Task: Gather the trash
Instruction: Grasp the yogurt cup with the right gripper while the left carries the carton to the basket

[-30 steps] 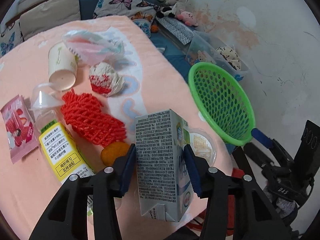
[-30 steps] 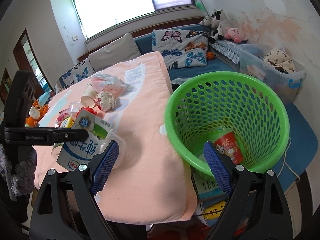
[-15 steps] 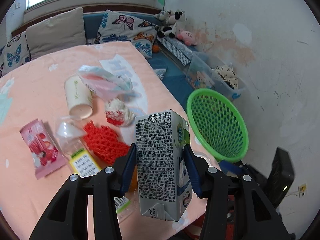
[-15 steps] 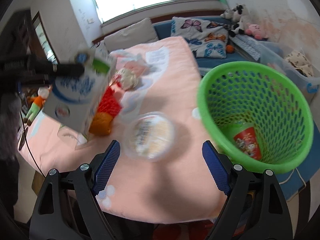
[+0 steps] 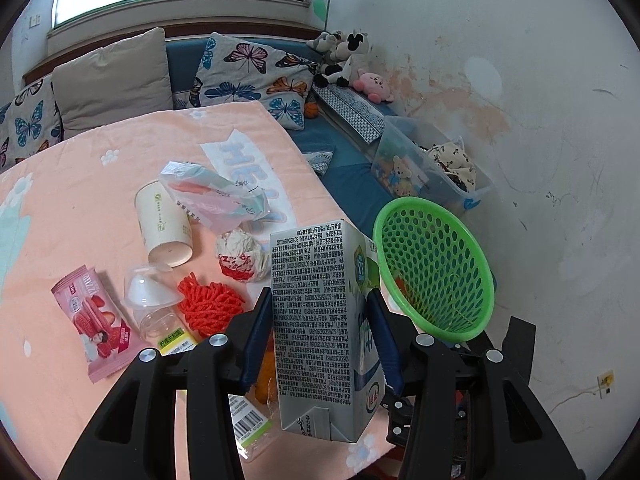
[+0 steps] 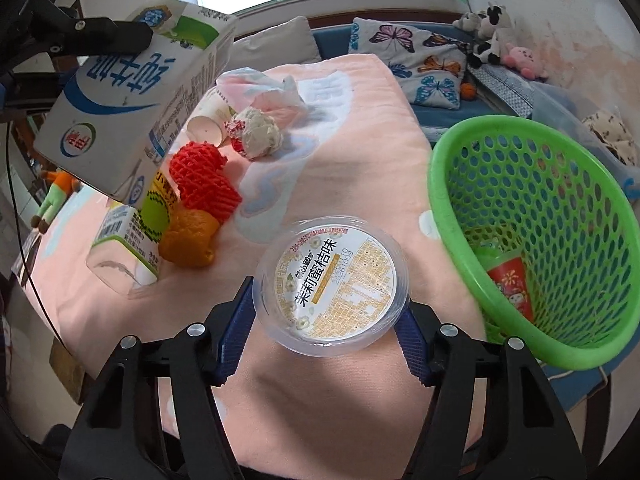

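The left gripper [image 5: 320, 336] clamps a milk carton [image 5: 320, 320] held up above the table [image 5: 80, 208]. The right gripper [image 6: 326, 320] has its fingers against both sides of a plastic cup [image 6: 332, 286]; whether it grips it, I cannot tell. Beyond lie red netting [image 6: 204, 184], a paper ball [image 6: 256, 132] and, right, the green basket [image 6: 560, 220]
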`<state>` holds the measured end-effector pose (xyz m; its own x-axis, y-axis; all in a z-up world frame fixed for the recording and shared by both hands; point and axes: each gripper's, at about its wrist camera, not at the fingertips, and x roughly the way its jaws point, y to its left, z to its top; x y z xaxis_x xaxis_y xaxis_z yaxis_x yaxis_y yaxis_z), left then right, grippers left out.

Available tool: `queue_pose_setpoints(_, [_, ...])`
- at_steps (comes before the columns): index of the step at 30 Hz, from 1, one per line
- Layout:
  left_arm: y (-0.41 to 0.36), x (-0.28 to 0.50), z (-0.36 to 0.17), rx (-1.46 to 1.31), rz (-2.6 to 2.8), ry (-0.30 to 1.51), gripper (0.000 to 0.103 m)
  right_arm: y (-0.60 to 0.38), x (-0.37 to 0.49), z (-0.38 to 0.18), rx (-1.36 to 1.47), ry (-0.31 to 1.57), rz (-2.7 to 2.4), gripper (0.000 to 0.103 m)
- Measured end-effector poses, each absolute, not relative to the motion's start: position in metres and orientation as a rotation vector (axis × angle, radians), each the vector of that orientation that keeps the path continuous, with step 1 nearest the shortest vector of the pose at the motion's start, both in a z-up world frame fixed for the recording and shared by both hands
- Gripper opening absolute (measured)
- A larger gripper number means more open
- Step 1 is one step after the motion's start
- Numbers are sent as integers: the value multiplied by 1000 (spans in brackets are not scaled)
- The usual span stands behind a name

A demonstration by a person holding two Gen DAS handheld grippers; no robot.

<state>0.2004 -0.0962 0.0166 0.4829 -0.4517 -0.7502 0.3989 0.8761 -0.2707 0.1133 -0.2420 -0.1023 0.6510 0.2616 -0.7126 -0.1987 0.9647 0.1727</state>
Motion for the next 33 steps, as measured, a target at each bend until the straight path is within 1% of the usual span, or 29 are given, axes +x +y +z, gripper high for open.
queue_pose_setpoints(5, [-110,204,15,-45,-539,947,46,-257,104,-87,104,791,254,65])
queue_pose_setpoints(12, [-144,214,20,-19,-579,949,46,-316,103,-63,150,748,135,65])
queue_pose_setpoints(17, [-171,218,23,2,-608,951,46,-362,111,-60,172,751,42,65])
queue_pose_setpoints(22, [-201,221,24,38,-642,954,46,-394,119,-69,202,760,-17,66])
queue_pose_setpoints(23, [-208,222,24,43,-650,955,46,-400,121,-72,209,763,-20,66])
queue_pose_setpoints(24, [-215,224,23,50,-656,955,46,-406,122,-74,216,763,-31,70])
queue_pose_setpoints(26, [-224,226,22,61,-663,955,46,-413,124,-78,223,764,-44,73])
queue_pose_setpoints(33, [-263,236,11,89,-691,970,46,-425,112,-79,230,753,-63,75])
